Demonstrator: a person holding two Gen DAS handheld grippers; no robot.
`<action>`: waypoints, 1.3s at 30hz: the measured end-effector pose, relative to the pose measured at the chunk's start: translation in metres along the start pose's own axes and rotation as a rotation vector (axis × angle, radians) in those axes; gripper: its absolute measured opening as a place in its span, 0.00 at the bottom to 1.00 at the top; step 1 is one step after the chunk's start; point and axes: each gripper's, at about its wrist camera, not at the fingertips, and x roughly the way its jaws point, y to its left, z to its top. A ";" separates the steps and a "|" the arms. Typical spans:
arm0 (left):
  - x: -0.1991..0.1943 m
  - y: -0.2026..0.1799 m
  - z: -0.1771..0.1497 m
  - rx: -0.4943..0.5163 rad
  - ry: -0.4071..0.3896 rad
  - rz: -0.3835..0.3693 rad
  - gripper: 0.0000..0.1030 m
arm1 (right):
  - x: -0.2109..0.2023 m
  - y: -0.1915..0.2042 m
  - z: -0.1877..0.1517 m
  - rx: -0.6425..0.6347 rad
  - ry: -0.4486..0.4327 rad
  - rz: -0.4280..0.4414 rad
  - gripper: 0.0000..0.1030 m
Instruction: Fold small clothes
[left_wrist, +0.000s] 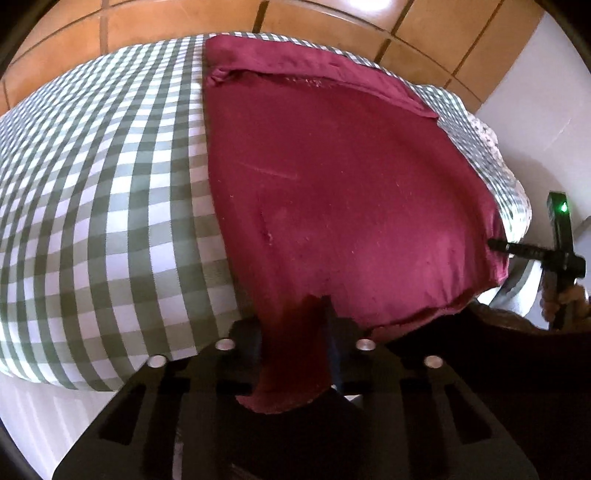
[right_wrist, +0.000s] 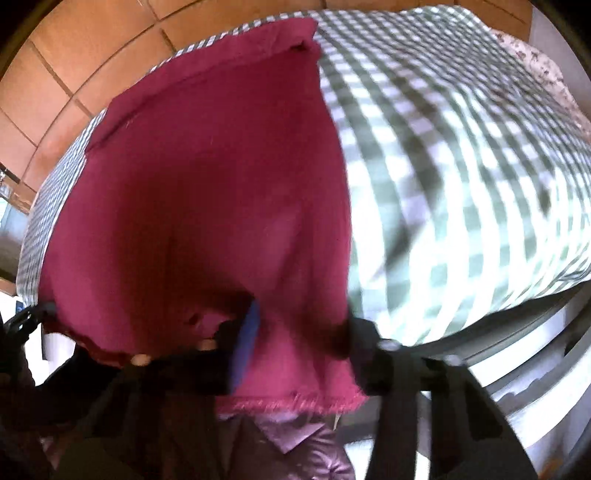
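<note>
Left gripper and right gripper each pinch a near corner of the maroon cloth, fingers narrowed, keeping its edge taut for folding.

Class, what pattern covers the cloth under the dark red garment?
Green-and-white checks on the checked tablecloth, clearest in the left wrist view.

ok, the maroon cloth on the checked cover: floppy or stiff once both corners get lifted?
Likely floppy: the maroon cloth drapes limply where the left claw pinches its near corner. Probably light, since it looks thin with a frayed hem. It may sag in the middle between the two grips.
</note>
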 end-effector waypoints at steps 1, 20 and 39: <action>-0.003 0.002 0.001 -0.013 -0.005 -0.014 0.11 | -0.001 0.002 0.001 -0.002 0.006 0.016 0.10; -0.001 0.051 0.146 -0.308 -0.194 -0.239 0.08 | -0.012 0.016 0.153 0.158 -0.211 0.302 0.11; 0.036 0.073 0.106 -0.272 -0.133 -0.127 0.56 | 0.007 -0.006 0.120 0.045 -0.236 0.080 0.68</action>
